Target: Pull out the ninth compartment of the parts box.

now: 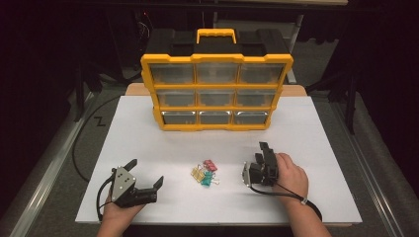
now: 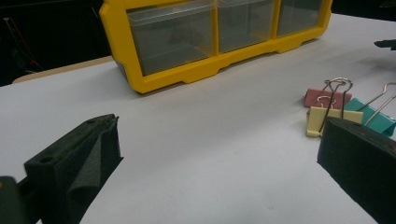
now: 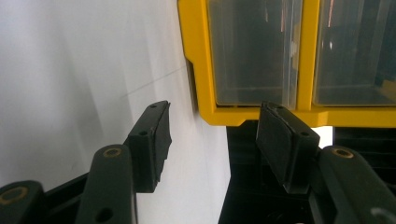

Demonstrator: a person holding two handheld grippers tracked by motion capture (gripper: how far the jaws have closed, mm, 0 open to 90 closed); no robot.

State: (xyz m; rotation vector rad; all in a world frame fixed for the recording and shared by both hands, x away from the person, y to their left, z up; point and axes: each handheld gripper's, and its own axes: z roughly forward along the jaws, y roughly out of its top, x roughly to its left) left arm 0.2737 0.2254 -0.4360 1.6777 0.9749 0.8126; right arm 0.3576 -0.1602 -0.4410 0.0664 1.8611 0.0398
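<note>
A small pile of binder clips (image 1: 204,174) in yellow, pink and teal lies on the white tabletop (image 1: 148,138) between my two grippers. My left gripper (image 1: 146,173) rests at the front left, open wide and pointing right toward the pile with nothing in it. In the left gripper view its jaws frame bare table (image 2: 217,125); the yellow clip (image 2: 327,119), pink clip (image 2: 321,97) and teal clip (image 2: 370,113) sit just beyond the right jaw. My right gripper (image 1: 263,149) is to the right of the pile, rolled on its side, pointing at the organizer, jaws (image 3: 215,107) apart and empty.
A yellow drawer organizer (image 1: 216,91) with clear drawers and a carry handle stands upright at the back of the table, its lower drawers seen close in the left gripper view (image 2: 168,35) and its frame in the right gripper view (image 3: 196,56). Dark floor and cables surround the table.
</note>
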